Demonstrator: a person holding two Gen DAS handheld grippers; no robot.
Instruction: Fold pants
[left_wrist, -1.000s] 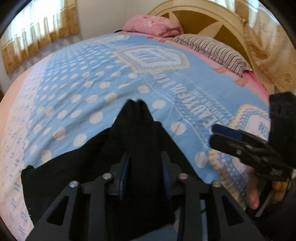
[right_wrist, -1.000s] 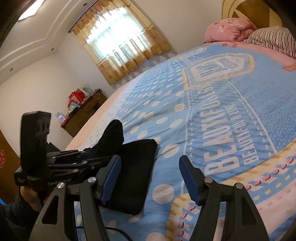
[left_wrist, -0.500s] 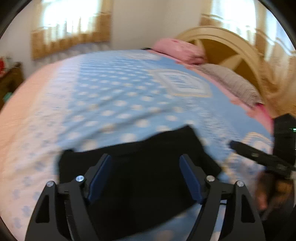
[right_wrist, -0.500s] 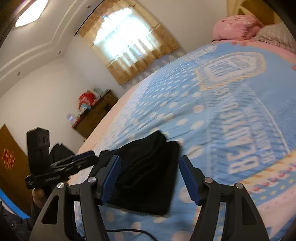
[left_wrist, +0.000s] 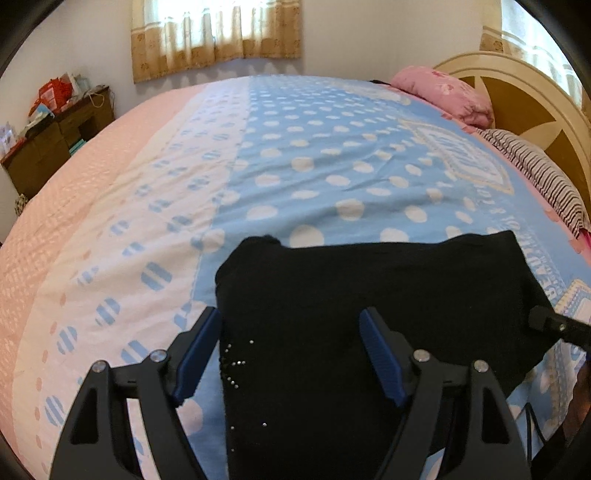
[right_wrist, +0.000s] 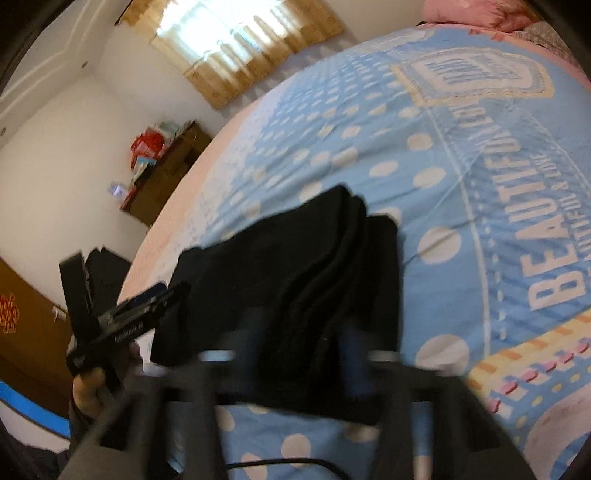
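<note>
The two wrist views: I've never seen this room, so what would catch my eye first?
Black folded pants lie on a blue bedspread with white polka dots. The open left gripper hovers over them. The blurred right gripper straddles their thick folded edge.

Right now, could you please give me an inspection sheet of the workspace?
Surface: bed with a blue dotted cover, lightly wrinkled.
Job's things: black pants lie folded in layers on the cover.
Clutter: nothing seen on the bed besides a pink pillow and a striped pillow.
Grippers: left gripper open over the pants, holding nothing; right gripper blurred, state unclear.
Cables: one black cable near the right gripper.
Surroundings: curtained window, cluttered wooden dresser, headboard.
</note>
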